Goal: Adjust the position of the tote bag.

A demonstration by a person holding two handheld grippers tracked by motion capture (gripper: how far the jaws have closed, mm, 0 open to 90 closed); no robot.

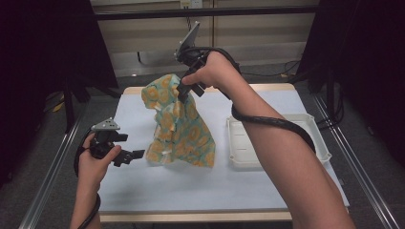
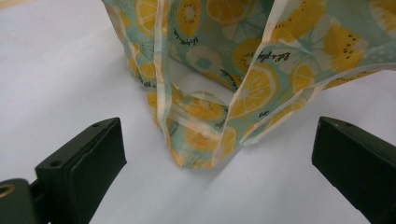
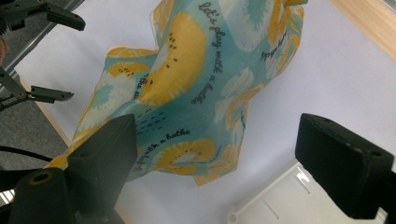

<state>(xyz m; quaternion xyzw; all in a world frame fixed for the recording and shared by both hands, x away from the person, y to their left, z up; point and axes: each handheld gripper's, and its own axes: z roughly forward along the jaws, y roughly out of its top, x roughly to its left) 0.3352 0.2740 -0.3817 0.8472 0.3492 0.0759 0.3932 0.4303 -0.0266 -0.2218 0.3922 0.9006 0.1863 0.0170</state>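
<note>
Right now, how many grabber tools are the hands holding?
2. The left gripper sits low beside the fruit-print cloth's bottom edge; the right gripper is raised at the cloth's top.

White tray (image 1: 320,138) on the white table (image 1: 143,191).
The tray sits near the table's right edge.
</note>
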